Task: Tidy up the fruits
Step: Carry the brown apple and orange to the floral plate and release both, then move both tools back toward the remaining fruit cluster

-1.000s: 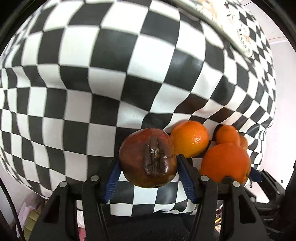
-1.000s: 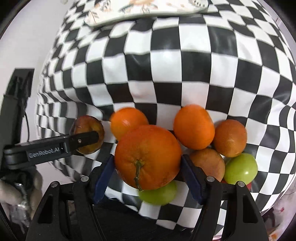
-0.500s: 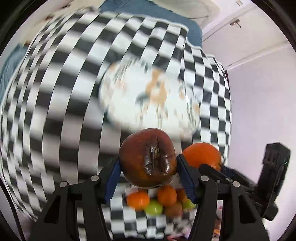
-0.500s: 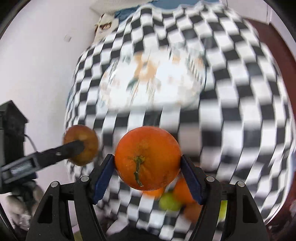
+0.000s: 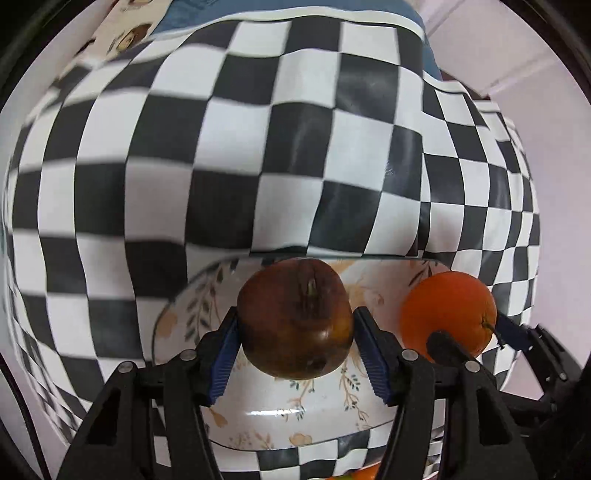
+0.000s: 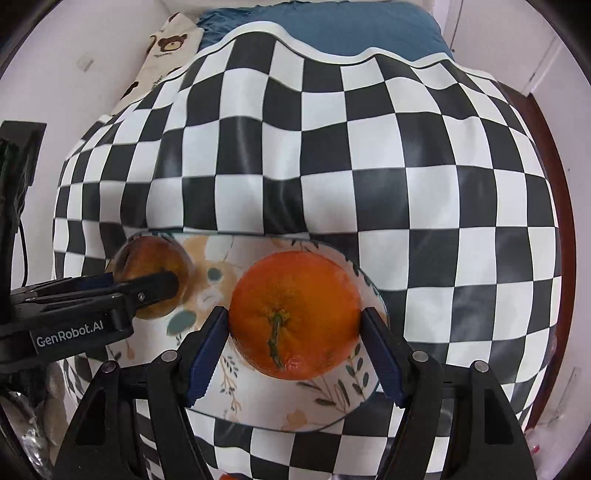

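My left gripper (image 5: 293, 332) is shut on a dark brown apple (image 5: 295, 319) and holds it over a floral bowl (image 5: 177, 325). My right gripper (image 6: 295, 328) is shut on a large orange (image 6: 295, 317) and holds it over the same bowl (image 6: 258, 402). In the left wrist view the orange (image 5: 448, 314) and the right gripper show at the right. In the right wrist view the apple (image 6: 151, 266) and the left gripper's finger (image 6: 110, 295) show at the left. Both fruits hang above the bowl's inside.
A black-and-white checkered cloth (image 6: 332, 166) covers the table. Blue bedding (image 6: 332, 29) and a bear-print fabric (image 6: 166, 48) lie beyond the far edge. Walls stand close at both sides. A bit of orange fruit (image 5: 365, 472) shows at the bottom edge.
Both grippers lifted their fruits from the pile near the table's front and carried them forward; they now hover over the floral bowl, which was far off before.
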### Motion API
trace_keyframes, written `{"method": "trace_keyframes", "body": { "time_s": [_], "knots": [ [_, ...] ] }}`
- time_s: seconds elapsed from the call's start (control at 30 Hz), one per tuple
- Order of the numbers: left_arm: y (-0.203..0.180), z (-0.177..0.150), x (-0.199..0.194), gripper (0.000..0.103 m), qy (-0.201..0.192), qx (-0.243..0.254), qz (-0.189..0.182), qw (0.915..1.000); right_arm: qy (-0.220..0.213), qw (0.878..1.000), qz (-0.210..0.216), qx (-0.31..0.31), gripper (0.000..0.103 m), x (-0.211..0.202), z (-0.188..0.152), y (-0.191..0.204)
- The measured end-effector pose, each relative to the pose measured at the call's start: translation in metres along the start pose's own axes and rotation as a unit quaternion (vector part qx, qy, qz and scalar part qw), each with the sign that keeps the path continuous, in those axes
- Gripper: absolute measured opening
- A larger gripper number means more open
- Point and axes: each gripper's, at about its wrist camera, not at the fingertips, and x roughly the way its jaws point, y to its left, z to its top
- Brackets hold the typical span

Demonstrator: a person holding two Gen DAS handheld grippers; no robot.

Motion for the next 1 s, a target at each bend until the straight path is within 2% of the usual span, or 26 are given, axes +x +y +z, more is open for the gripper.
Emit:
{"method": "trace_keyframes", "body": {
  "time_s": [0.1, 0.17, 0.2, 0.23, 0.27, 0.3, 0.4, 0.47, 0.63, 0.67, 0.7, 0.8, 0.87, 0.9, 0.93, 0.97, 1.0],
  "knots": [
    [-0.009, 0.017, -0.003, 0.058, 0.02, 0.012, 0.01, 0.9997, 0.008, 1.0, -0.002, -0.002, 0.076, 0.0, 0.007, 0.0],
    [-0.02, 0.021, -0.007, 0.058, 0.02, 0.012, 0.016, 0.9996, 0.014, 1.0, -0.002, -0.005, 0.077, 0.0, 0.011, 0.001],
    [-0.034, 0.032, -0.001, 0.059, 0.021, 0.007, 0.017, 0.9996, 0.016, 1.0, 0.005, 0.0, 0.079, -0.001, 0.012, 0.001],
    [-0.034, 0.038, -0.002, 0.059, 0.022, 0.0, 0.014, 0.9997, 0.018, 1.0, 0.009, 0.002, 0.088, -0.001, 0.013, 0.002],
    [-0.033, 0.047, -0.003, 0.06, 0.022, -0.006, 0.005, 0.9997, 0.019, 1.0, 0.015, 0.006, 0.091, -0.002, 0.015, 0.001],
    [-0.024, 0.036, -0.015, 0.067, 0.021, -0.011, -0.002, 0.9997, 0.018, 1.0, 0.014, 0.01, 0.092, -0.005, 0.016, 0.001],
    [-0.012, 0.043, -0.027, 0.088, 0.008, -0.019, -0.009, 0.9997, 0.007, 1.0, 0.018, 0.012, 0.093, -0.013, 0.019, 0.001],
    [-0.004, 0.05, -0.042, 0.091, -0.002, -0.019, -0.007, 0.9998, 0.003, 1.0, 0.022, 0.014, 0.093, -0.019, 0.019, 0.002],
    [-0.01, 0.034, -0.074, 0.091, -0.038, -0.006, 0.02, 0.9991, -0.015, 1.0, 0.014, 0.019, 0.093, -0.041, 0.001, -0.007],
    [-0.011, 0.03, -0.082, 0.091, -0.048, -0.004, 0.031, 0.9984, -0.017, 1.0, 0.007, 0.021, 0.093, -0.044, -0.004, -0.008],
    [-0.013, 0.009, -0.081, 0.091, -0.059, -0.003, 0.044, 0.9973, -0.018, 1.0, 0.001, 0.022, 0.093, -0.048, -0.01, -0.011],
    [-0.016, -0.02, -0.095, 0.091, -0.079, 0.003, 0.064, 0.9949, -0.023, 0.999, -0.019, 0.025, 0.093, -0.06, -0.03, -0.015],
    [-0.018, -0.029, -0.105, 0.091, -0.093, 0.006, 0.074, 0.9929, -0.028, 0.999, -0.033, 0.022, 0.093, -0.064, -0.043, -0.013],
    [-0.012, -0.076, -0.113, 0.091, -0.1, 0.008, 0.076, 0.9921, -0.029, 0.999, -0.036, 0.021, 0.093, -0.067, -0.05, -0.013],
    [-0.004, -0.096, -0.101, 0.091, -0.106, 0.009, 0.079, 0.9912, -0.03, 0.999, -0.037, 0.021, 0.093, -0.073, -0.06, -0.015],
    [-0.005, -0.102, -0.106, 0.091, -0.112, 0.01, 0.082, 0.9903, -0.031, 0.999, -0.036, 0.021, 0.093, -0.076, -0.065, -0.014],
    [-0.005, -0.122, -0.105, 0.091, -0.118, 0.009, 0.081, 0.9897, -0.032, 0.999, -0.036, 0.021, 0.093, -0.078, -0.071, -0.012]
  ]
}}
